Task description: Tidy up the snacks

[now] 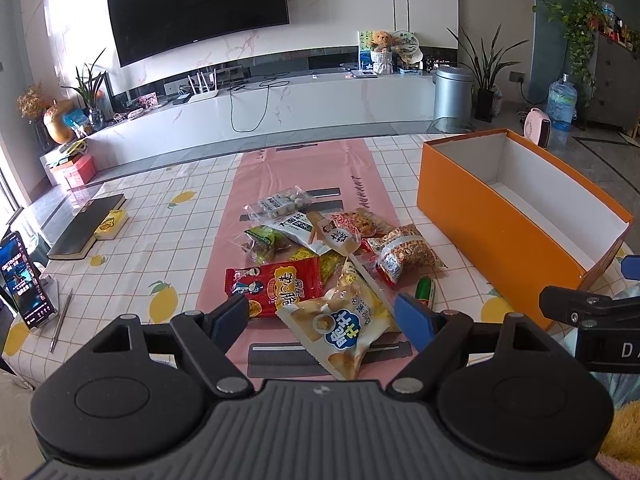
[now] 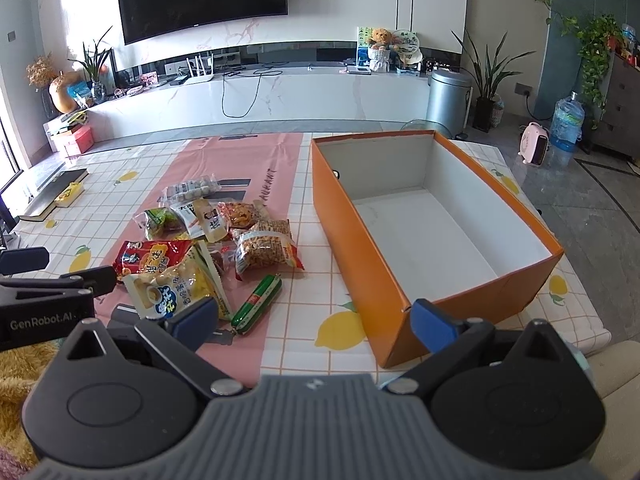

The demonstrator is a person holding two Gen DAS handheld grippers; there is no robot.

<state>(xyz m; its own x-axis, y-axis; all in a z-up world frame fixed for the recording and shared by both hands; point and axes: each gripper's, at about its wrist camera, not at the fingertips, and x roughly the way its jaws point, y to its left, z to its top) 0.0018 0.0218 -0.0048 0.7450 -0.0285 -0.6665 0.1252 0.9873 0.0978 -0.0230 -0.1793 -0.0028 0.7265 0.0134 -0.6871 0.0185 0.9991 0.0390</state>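
A pile of snack packets (image 1: 320, 252) lies on the pink mat, also in the right wrist view (image 2: 208, 240). A yellow chip bag (image 1: 344, 320) is nearest, with a red packet (image 1: 276, 284) to its left and a green sausage (image 2: 258, 304) beside it. An empty orange box (image 2: 432, 220) stands to the right; it also shows in the left wrist view (image 1: 516, 216). My left gripper (image 1: 324, 320) is open just in front of the chip bag. My right gripper (image 2: 314, 320) is open over the tablecloth between the sausage and the box's near corner. Both are empty.
A black book (image 1: 86, 226) and a yellow eraser-like block (image 1: 112, 224) lie at the far left. A phone on a stand (image 1: 26, 280) and a pen (image 1: 62, 320) are at the left edge. A TV wall, bin and plants are behind.
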